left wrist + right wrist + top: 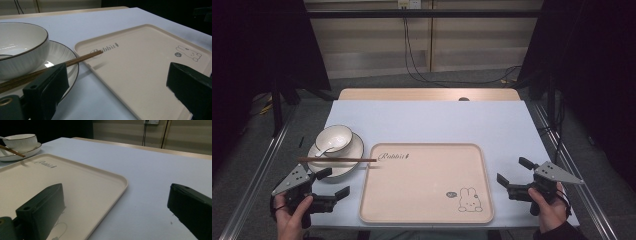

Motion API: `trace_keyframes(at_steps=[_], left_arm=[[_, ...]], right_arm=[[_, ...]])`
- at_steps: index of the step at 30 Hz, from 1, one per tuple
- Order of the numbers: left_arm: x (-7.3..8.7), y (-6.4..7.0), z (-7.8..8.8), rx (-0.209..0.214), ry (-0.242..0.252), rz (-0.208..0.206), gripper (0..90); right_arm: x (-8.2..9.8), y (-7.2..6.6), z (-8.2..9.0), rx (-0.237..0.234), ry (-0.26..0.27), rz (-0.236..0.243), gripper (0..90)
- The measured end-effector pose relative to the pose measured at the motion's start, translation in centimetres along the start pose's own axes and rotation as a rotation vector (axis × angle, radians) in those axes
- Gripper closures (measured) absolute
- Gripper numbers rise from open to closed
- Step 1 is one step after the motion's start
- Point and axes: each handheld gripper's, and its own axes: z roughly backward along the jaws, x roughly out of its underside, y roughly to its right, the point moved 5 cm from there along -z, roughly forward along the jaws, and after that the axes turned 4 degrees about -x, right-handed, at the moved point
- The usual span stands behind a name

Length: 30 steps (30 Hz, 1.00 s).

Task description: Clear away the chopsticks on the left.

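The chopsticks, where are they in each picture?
High view: the chopsticks lie left of middle, across the plate, tips reaching the tray.
Left gripper view: the chopsticks run from the lower left up to the tray's printed word.
Right gripper view: the chopsticks are at the far upper left, over the plate.
Shared landmark: the printed word on the tray.

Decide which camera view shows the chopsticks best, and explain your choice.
The high view: the chopsticks show full length, lying across the plate with tips over the tray rim. The left gripper view shows them close, but a claw jaw hides part. The right gripper view catches a short, far-off stretch by the bowl.
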Motion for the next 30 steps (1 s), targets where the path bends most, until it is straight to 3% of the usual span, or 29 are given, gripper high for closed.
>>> trace_keyframes(at_steps=[2,7,8,10,11,13,18,20,23,30], left_arm=[[-0.2,-0.5,0.4,0.001,0.011,0.006,4.6],[0.4,-1.5,1.6,0.044,-0.040,-0.044,4.7],[0.5,-1.8,1.8,0.029,-0.048,-0.050,4.3],[0.7,-2.4,2.0,0.039,-0.055,-0.058,3.3],[0.7,-2.8,1.9,0.043,-0.053,-0.041,3.3],[0.6,-3.3,1.8,0.062,-0.062,-0.058,3.5],[0.0,-5.3,0.9,0.050,-0.094,-0.085,4.7],[0.0,-5.6,0.7,0.066,-0.095,-0.075,7.1],[0.2,-7.2,0.3,0.112,-0.150,-0.080,7.6],[-0.1,-8.1,0.0,0.129,-0.182,-0.158,7.7]], right_arm=[[0.0,0.0,0.0,0.001,0.005,-0.006,0.8],[-0.1,-0.1,-0.3,-0.008,0.004,-0.001,1.2],[-0.2,-0.1,-0.4,-0.008,0.004,0.002,1.2],[-0.2,-0.1,-0.5,-0.013,0.004,0.005,1.2],[-0.2,-0.1,-0.4,-0.011,0.004,0.005,1.3],[-0.1,-0.1,-0.3,-0.011,0.002,0.005,1.4],[-0.2,-0.2,-0.2,-0.010,0.010,0.010,1.5],[-0.2,-0.2,-0.3,-0.010,0.006,0.012,1.6],[-0.2,-0.1,-0.3,-0.010,0.008,0.015,1.6],[-0.1,-0.2,0.1,-0.003,0.010,0.012,1.6]])
